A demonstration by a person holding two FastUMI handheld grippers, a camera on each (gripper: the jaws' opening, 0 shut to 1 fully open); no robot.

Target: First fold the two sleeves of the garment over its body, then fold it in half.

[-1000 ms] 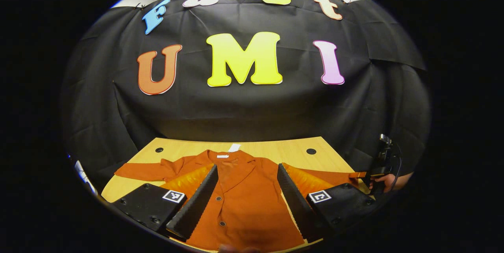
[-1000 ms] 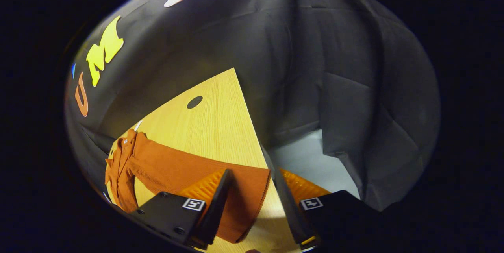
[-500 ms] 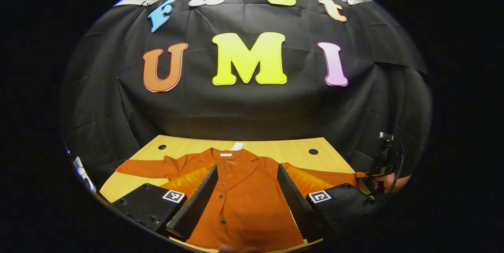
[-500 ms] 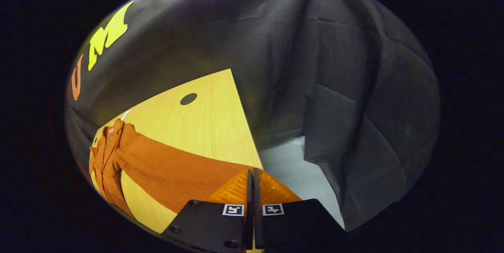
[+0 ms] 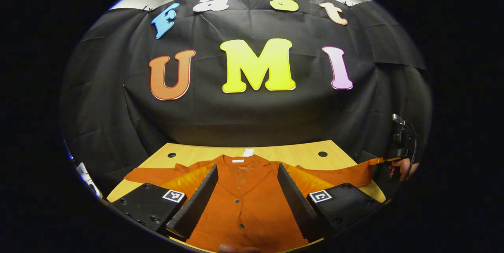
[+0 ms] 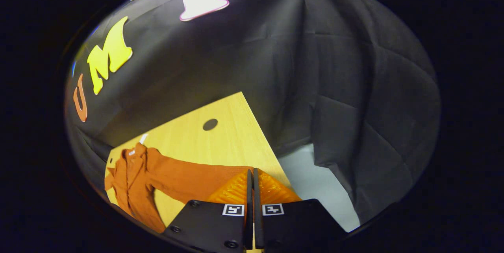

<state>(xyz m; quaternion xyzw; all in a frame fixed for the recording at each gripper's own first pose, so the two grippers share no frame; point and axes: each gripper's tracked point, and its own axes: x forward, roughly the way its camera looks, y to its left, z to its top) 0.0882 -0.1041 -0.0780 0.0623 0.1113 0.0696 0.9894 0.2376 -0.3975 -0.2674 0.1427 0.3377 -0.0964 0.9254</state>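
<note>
An orange button-front jacket (image 5: 244, 198) lies face up on the wooden table (image 5: 299, 152), collar toward the far wall. My left gripper (image 5: 247, 166) hovers open over the jacket's chest, one finger on each side of the button line, nothing between them. The left sleeve (image 5: 151, 174) lies flat, stretched outward. The right sleeve (image 5: 338, 175) rises off the table at its cuff toward my right gripper (image 5: 388, 159), held by a hand (image 5: 399, 166). In the right gripper view, the right gripper (image 6: 252, 172) is shut on the cuff; the sleeve (image 6: 189, 178) runs back to the jacket body (image 6: 130, 174).
A white tag (image 5: 248, 152) lies on the table just beyond the collar. Two dark round holes (image 5: 171, 154) (image 5: 323, 154) sit near the table's far corners. The table's right edge (image 6: 267, 143) drops to a pale floor (image 6: 315, 178). The black cloth wall stands close behind.
The right gripper closed on the right sleeve's cuff, then raised it off the table. The left gripper stayed open over the jacket body, shifting only slightly.
</note>
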